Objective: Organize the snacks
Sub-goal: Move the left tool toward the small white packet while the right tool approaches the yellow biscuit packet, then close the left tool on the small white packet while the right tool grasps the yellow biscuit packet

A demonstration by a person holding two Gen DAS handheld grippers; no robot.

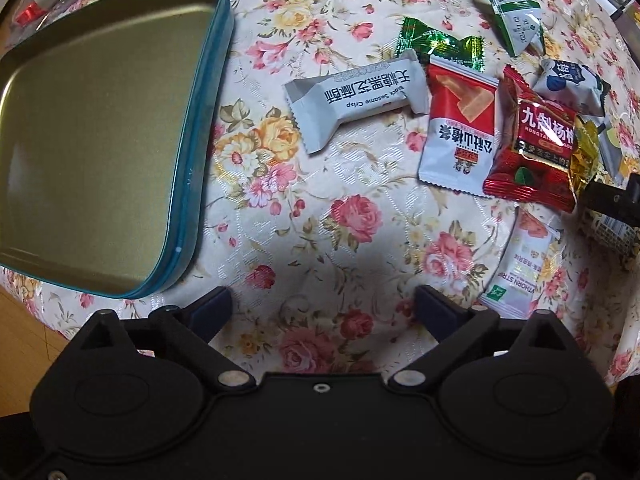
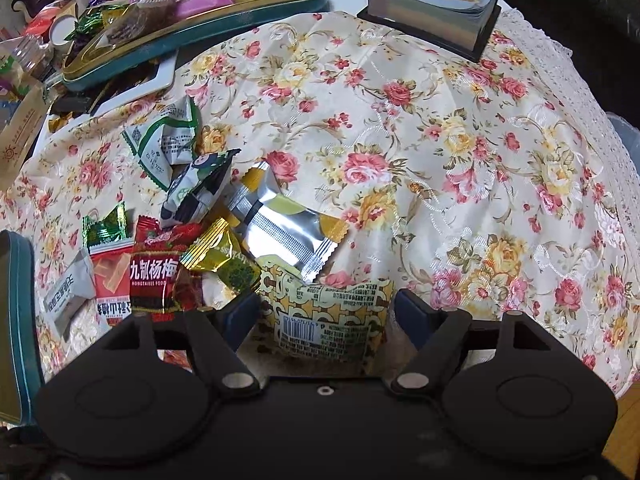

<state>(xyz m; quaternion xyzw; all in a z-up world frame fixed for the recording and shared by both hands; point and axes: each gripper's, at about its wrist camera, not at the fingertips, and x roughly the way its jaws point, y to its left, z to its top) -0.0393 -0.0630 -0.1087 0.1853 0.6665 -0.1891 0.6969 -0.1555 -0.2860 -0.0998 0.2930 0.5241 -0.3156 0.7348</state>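
Sitting empty, teal tin [image 1: 100,128], snack packets [image 1: 456,128] beside

Empty teal tin [image 1: 100,128] sits open and flat on the left. Wrapped snacks [image 1: 460,120] lie scattered beside it, some overlapping.

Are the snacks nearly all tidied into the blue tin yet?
Not yet. The teal tin looks empty. The right gripper straddles a yellow patterned packet, grip uncertain. The left gripper is open over bare cloth. The sesame crisp and other packets wait.

A home: a floral tablecloth [image 2: 400,128] with lace edging, snack tin [image 1: 100,132], wooden floor [image 1: 24,344].
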